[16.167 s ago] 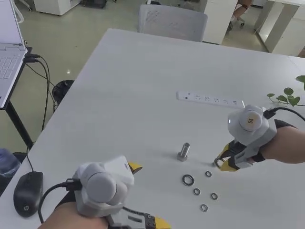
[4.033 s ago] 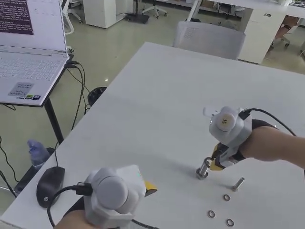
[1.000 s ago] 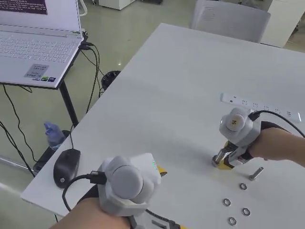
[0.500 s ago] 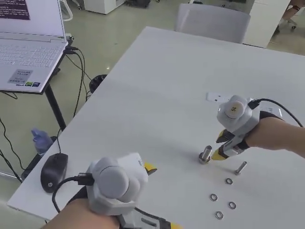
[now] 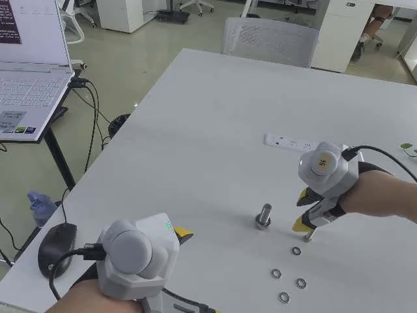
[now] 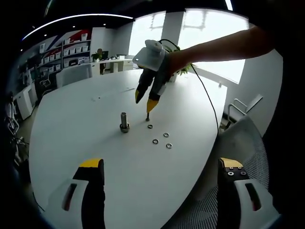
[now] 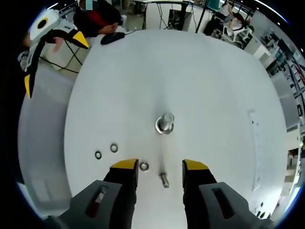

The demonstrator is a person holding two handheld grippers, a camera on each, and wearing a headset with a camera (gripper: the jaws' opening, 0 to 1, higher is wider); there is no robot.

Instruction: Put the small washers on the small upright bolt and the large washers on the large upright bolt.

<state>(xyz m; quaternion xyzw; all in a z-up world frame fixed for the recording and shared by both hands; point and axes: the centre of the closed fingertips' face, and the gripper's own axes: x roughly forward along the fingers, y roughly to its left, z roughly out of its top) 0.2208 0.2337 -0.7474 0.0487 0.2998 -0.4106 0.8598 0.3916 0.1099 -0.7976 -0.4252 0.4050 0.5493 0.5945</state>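
Observation:
The large bolt [image 5: 263, 216] stands upright mid-table, with a wider collar at its foot; it appears again as the large bolt [image 7: 165, 123] ahead of my right jaws. My right gripper [image 5: 301, 210] hangs just right of it, open, jaws straddling the small bolt [image 7: 164, 180] without touching it. In the left gripper view the small bolt [image 6: 147, 116] looks upright under the right gripper [image 6: 144, 101]. Several small washers [image 5: 296, 250] lie loose on the table close by, one small washer [image 7: 144, 166] beside my right jaw. My left gripper [image 6: 159, 164] is open at the near table edge, nothing between its jaws.
A white power strip [image 5: 293, 142] lies behind the bolts. A grey chair [image 5: 270, 39] stands at the far table end. Left of the table are a laptop [image 5: 26, 72], cables and a black mouse [image 5: 55, 248]. The table [image 5: 195, 143] is bare white elsewhere.
My right gripper has come away from the large bolt and moved right and nearer, over the small bolt, which lay flat before. The left gripper has stayed put; the camera shifted.

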